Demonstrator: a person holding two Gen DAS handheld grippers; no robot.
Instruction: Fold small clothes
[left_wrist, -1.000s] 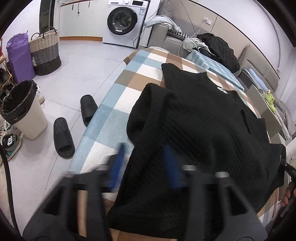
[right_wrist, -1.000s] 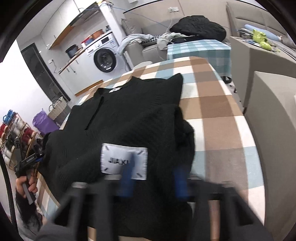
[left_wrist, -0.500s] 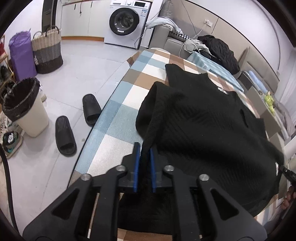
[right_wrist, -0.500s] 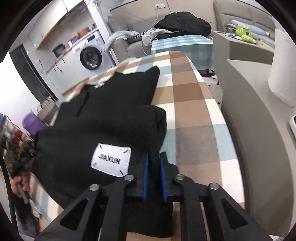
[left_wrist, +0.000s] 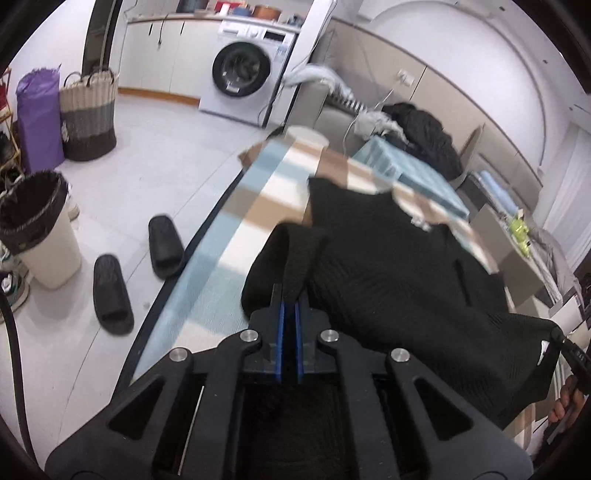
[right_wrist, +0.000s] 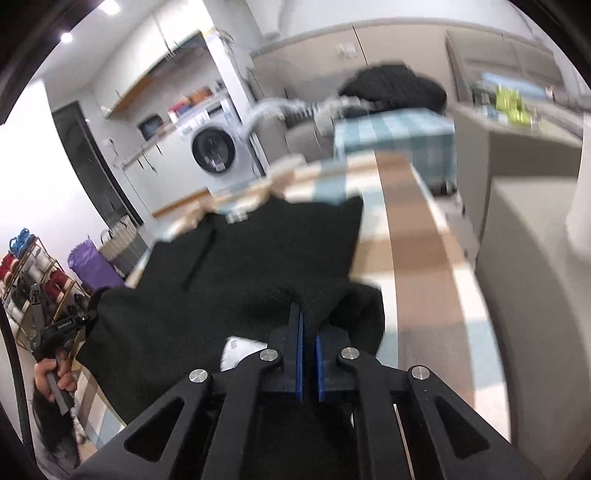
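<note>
A black knit sweater (left_wrist: 388, 266) lies spread on the checked table (left_wrist: 236, 221), its near hem lifted off the cloth. My left gripper (left_wrist: 289, 310) is shut on the sweater's left bottom corner, with a fold of fabric rising between the blue pads (left_wrist: 281, 332). My right gripper (right_wrist: 309, 332) is shut on the right bottom corner of the same sweater (right_wrist: 240, 273). A white label (right_wrist: 240, 352) shows just left of the right gripper. The collar end lies flat at the far side of the table (right_wrist: 417, 236).
Two black slippers (left_wrist: 110, 288) and a lined bin (left_wrist: 37, 229) stand on the floor left of the table. A woven basket (left_wrist: 86, 114) and washing machine (left_wrist: 243, 70) are farther back. A grey cabinet (right_wrist: 532, 266) flanks the table's right edge.
Both grippers went from open to shut on the sweater's bottom corners, then rose and moved forward, lifting the hem off the table.
</note>
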